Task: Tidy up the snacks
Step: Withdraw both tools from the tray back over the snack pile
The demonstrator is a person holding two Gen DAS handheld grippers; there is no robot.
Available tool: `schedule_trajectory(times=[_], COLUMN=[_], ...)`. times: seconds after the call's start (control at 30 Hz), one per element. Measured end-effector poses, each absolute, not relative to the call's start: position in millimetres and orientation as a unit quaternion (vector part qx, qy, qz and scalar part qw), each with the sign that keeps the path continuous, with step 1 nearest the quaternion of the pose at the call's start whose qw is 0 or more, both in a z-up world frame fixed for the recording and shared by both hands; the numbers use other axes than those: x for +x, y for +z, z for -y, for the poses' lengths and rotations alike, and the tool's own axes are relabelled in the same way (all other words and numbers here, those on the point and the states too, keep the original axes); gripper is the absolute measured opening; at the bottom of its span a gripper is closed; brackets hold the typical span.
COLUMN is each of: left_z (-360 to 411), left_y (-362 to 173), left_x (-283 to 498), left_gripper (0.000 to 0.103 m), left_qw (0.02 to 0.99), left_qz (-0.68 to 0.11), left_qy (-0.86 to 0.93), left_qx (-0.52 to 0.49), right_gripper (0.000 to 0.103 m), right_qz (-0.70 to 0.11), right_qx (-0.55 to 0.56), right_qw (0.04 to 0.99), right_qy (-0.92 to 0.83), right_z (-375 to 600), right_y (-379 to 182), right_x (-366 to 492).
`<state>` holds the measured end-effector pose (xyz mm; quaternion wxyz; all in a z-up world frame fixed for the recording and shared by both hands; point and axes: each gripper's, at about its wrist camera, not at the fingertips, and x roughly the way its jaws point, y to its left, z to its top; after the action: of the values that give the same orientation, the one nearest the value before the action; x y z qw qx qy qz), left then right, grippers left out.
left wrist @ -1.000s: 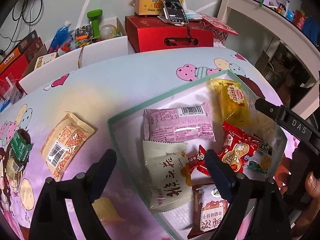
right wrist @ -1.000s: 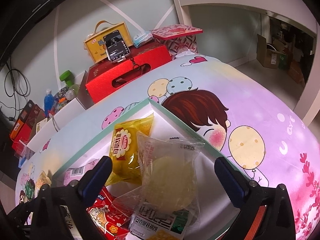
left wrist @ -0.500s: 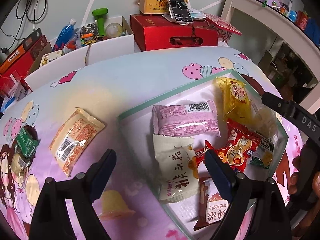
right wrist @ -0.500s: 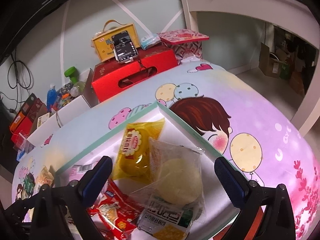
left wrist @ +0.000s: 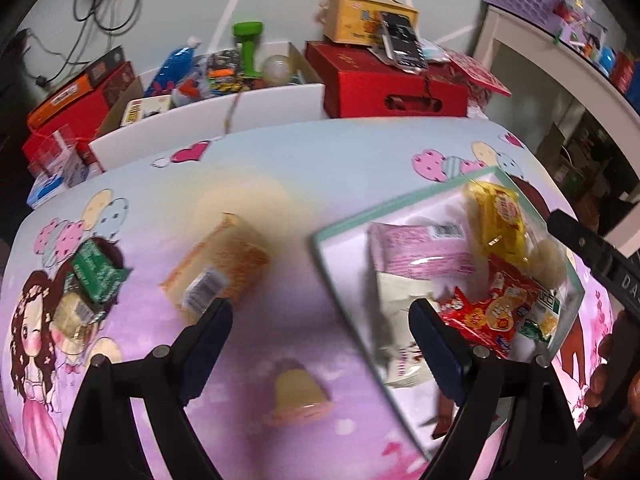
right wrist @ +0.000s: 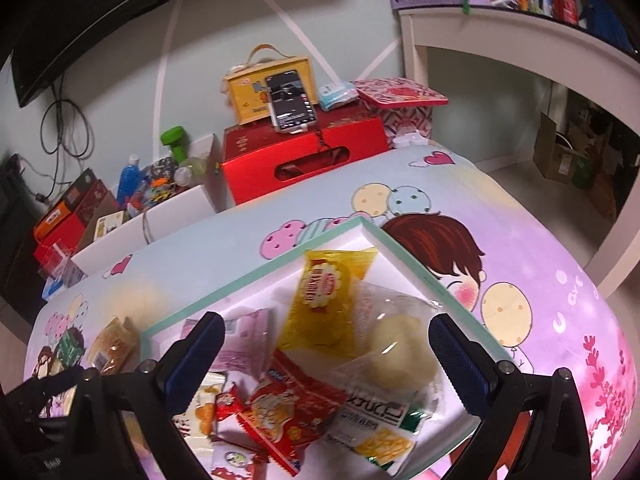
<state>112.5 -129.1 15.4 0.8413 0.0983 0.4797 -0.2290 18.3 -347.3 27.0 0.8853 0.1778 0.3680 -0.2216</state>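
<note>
A green-rimmed white tray (left wrist: 352,227) (right wrist: 404,258) on the cartoon tablecloth holds several snack packs: a pink one (left wrist: 416,246), a yellow one (right wrist: 326,294), a red one (left wrist: 486,312) (right wrist: 292,404), a white one (left wrist: 394,320) and a clear-wrapped bun (right wrist: 390,346). Outside the tray lie an orange pack (left wrist: 218,270), a green pack (left wrist: 98,276) and a small jelly cup (left wrist: 298,394). My left gripper (left wrist: 320,332) hangs open over the cloth beside the tray's left edge, empty. My right gripper (right wrist: 326,342) hangs open above the tray, empty.
Behind the table stand a red gift box (left wrist: 394,86) (right wrist: 304,156) with a yellow carton and a phone (right wrist: 290,102) on it, a white bin (left wrist: 208,110) of bottles and toys, and red boxes (left wrist: 76,96). A white shelf unit (right wrist: 520,36) stands at the right.
Both grippers drew back and rose. The left view shifted left, so the orange pack and jelly cup came toward the middle and the tray slid right. Both stayed open and empty.
</note>
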Motion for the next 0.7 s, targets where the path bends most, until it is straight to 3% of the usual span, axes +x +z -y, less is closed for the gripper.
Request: schedule_trajectory(times=[0.7], left_z=[-40.9], left_y=[10.2], left_x=[155.7], left_gripper=[0.090], left_qw=[0.861], left_qz=[-0.505], left_qy=[-0.058], left_qx=[-0.005], right_gripper=[0.103], right_qz=[-0.398], right_qx=[0.136], right_qw=[0.901], right_qy=[-0.110], right_z=[229.9], right_y=[22.5], right_x=[64.3])
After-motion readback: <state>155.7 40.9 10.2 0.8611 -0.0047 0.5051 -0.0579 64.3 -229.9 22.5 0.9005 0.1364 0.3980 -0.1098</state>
